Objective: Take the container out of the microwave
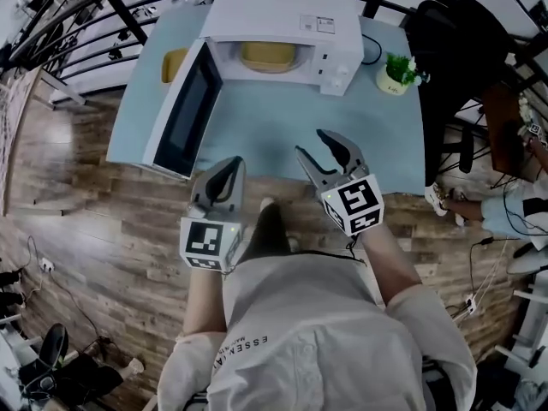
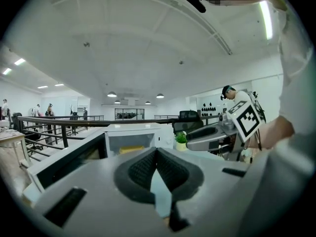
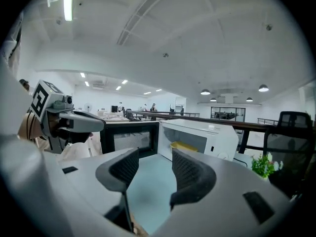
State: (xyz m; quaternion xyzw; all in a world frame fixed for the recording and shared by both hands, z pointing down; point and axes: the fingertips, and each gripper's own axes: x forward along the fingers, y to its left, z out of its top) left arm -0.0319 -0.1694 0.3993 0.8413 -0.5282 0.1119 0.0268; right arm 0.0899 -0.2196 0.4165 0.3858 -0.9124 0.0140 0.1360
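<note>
Left gripper (image 1: 229, 166), fingers together; right gripper (image 1: 310, 142), fingers apart; container (image 1: 267, 56) well beyond both, inside microwave (image 1: 282, 11).

pale blue table (image 1: 282, 131) with open microwave (image 1: 282, 15) and potted plant (image 1: 398, 71)

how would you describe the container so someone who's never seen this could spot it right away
On the light blue table stands a white microwave with its door swung open to the left. The container is the flat yellow thing inside its cavity, the only thing in there; the potted plant stands outside, right of the microwave.
</note>
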